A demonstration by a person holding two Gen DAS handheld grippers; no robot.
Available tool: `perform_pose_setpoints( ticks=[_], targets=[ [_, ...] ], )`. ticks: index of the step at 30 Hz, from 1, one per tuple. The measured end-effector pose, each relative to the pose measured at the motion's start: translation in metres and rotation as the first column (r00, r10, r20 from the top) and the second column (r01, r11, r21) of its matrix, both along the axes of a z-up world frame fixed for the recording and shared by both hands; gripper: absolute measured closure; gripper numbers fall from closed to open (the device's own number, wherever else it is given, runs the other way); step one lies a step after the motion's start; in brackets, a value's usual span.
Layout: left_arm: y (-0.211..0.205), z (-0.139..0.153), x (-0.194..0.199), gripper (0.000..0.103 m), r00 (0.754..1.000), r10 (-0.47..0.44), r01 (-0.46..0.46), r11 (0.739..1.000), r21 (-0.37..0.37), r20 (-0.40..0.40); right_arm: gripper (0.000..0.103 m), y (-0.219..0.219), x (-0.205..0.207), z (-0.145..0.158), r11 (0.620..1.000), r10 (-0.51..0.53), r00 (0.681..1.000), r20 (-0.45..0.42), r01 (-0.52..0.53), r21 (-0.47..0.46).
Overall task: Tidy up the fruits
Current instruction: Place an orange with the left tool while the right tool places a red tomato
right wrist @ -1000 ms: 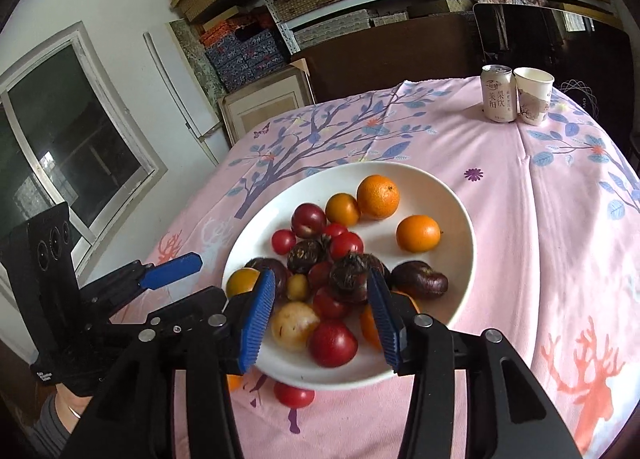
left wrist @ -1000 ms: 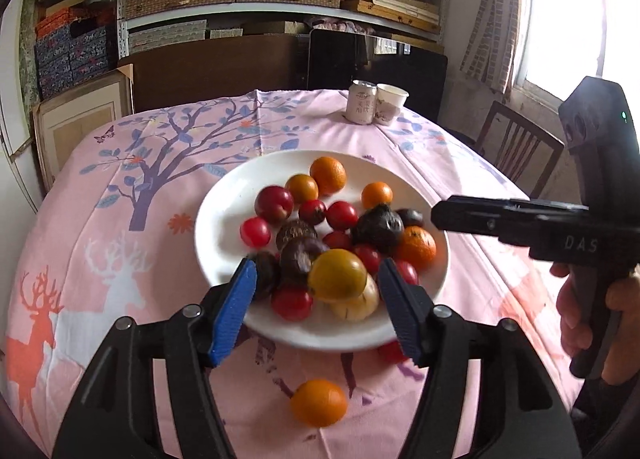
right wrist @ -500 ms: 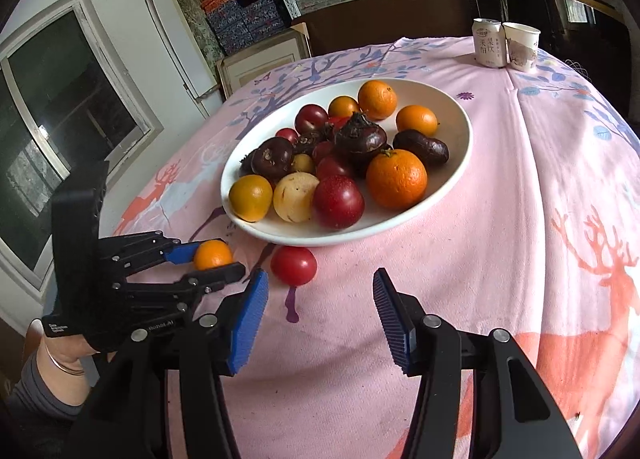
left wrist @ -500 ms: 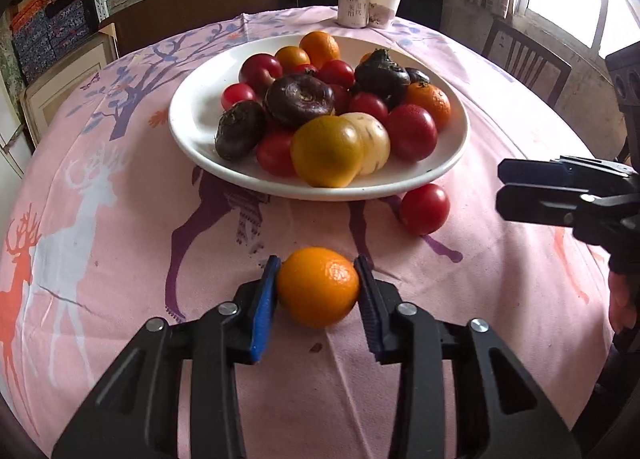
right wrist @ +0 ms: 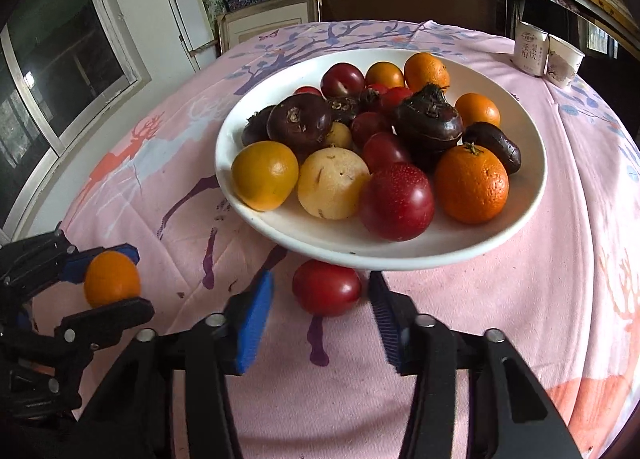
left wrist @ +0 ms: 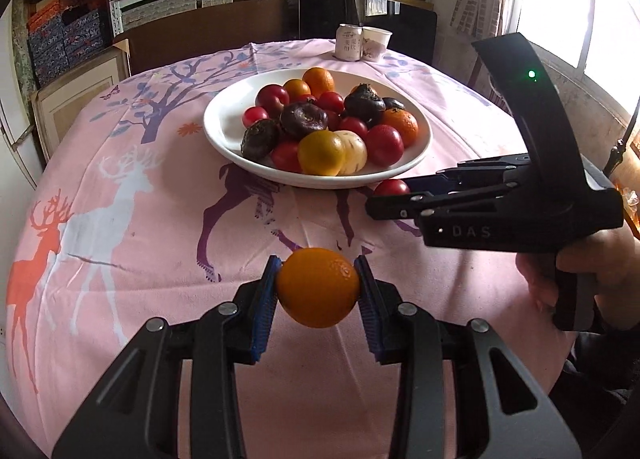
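A white plate [left wrist: 224, 127] heaped with oranges, red plums and dark water chestnuts sits mid-table. My left gripper [left wrist: 317, 271] is shut on a small orange [left wrist: 318, 299] in front of the plate, low over the pink cloth. The right wrist view shows that same orange [right wrist: 111, 279] at the far left, in the left gripper [right wrist: 108, 281]. A loose red plum [right wrist: 326, 287] lies on the cloth against the plate's [right wrist: 360, 237] front rim. My right gripper [right wrist: 321, 279] straddles it with jaws closing; small gaps still show beside both pads. The left view shows the right gripper [left wrist: 384, 199] side-on at the plum [left wrist: 391, 187].
A drink can [left wrist: 349, 43] and a paper cup [left wrist: 376, 43] stand at the table's far edge. A hand [left wrist: 600, 279] grips the right tool at the right. Shelves of boxes and a dark cabinet lie behind the round table; windows flank it.
Both grippers came down from over the plate to the cloth in front of it. The left one shut on the orange. The right one reached the loose red plum and narrowed around it.
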State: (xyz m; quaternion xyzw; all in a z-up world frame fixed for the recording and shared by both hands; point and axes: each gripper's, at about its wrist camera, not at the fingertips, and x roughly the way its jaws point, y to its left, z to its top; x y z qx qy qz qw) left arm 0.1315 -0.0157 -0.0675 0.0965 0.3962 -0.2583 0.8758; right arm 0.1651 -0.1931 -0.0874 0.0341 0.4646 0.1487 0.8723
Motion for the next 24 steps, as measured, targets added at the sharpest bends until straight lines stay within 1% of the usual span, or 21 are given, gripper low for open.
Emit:
perform_pose_setpoints(
  ticks=[3,5,7,9,11,14,16,17,19,20,21,22,24],
  targets=[
    [0.001,0.0,0.001,0.067,1.0,0.004,-0.004,1.0,-0.015,-0.003,0.071,-0.005,-0.011,0.001,1.0,0.01,1.0,0.0,-0.01,0.004],
    [-0.001,0.003,0.002,0.067,1.0,0.001,-0.001,1.0,-0.027,0.004,0.071,-0.013,-0.023,0.007,0.999,0.017,1.0,0.012,-0.018,0.042],
    [-0.003,0.01,0.004,0.067,1.0,-0.005,0.006,0.999,-0.04,0.018,0.071,-0.026,-0.032,0.02,0.996,0.012,0.999,0.046,-0.016,0.093],
    [-0.009,0.02,0.013,0.066,0.999,-0.007,0.008,0.999,-0.051,0.034,0.071,-0.042,-0.032,0.039,0.99,-0.018,0.996,0.085,0.005,0.144],
    [-0.019,0.033,0.029,0.067,0.999,-0.01,0.013,0.998,-0.062,0.05,0.071,-0.056,-0.02,0.056,0.985,-0.055,0.992,0.111,0.036,0.168],
    [-0.041,0.053,0.058,0.066,0.997,-0.007,0.013,0.997,-0.074,0.082,0.071,-0.069,0.01,0.074,0.976,-0.098,0.987,0.127,0.071,0.205],
    [-0.055,0.062,0.079,0.066,0.995,0.001,0.006,0.997,-0.071,0.104,0.071,-0.073,0.034,0.078,0.973,-0.12,0.984,0.129,0.091,0.212],
    [-0.063,0.064,0.09,0.066,0.993,0.01,-0.004,0.998,-0.057,0.114,0.071,-0.075,0.045,0.079,0.971,-0.125,0.984,0.124,0.096,0.217],
    [-0.073,0.062,0.113,0.066,0.993,0.033,-0.028,0.999,-0.042,0.11,0.069,-0.076,0.066,0.077,0.967,-0.129,0.985,0.115,0.099,0.237],
    [-0.076,0.059,0.123,0.064,0.993,0.049,-0.046,0.998,-0.036,0.103,0.069,-0.078,0.075,0.076,0.964,-0.133,0.985,0.106,0.104,0.246],
    [-0.076,0.056,0.132,0.058,0.993,0.067,-0.064,0.997,-0.033,0.095,0.061,-0.081,0.081,0.074,0.96,-0.141,0.985,0.1,0.111,0.255],
    [-0.076,0.053,0.139,0.055,0.992,0.084,-0.081,0.996,-0.032,0.09,0.056,-0.082,0.084,0.072,0.957,-0.152,0.983,0.098,0.122,0.265],
    [-0.07,0.049,0.144,0.041,0.99,0.12,-0.116,0.992,-0.047,0.078,0.055,-0.085,0.081,0.07,0.953,-0.163,0.982,0.099,0.131,0.274]
  ],
)
